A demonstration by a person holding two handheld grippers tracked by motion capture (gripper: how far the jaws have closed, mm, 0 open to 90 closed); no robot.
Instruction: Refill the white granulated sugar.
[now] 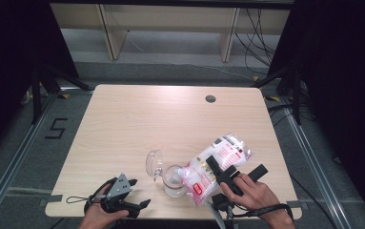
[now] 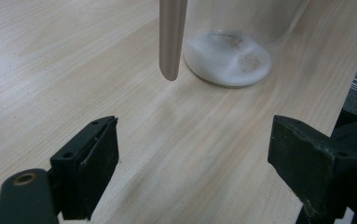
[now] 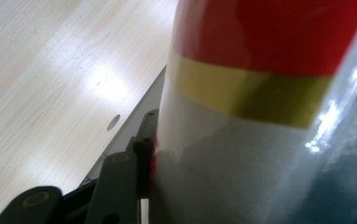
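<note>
The right claw (image 1: 224, 172) grips a tilted sugar bag (image 1: 216, 165) over the glass jar (image 1: 173, 180) — the left claw (image 1: 133, 193) rests open on the bench (image 1: 170, 119).

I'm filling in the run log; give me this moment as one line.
right gripper: shut on bag, tilted over glass jar | left gripper: open, idle near table edge | jar lid: flipped open
</note>
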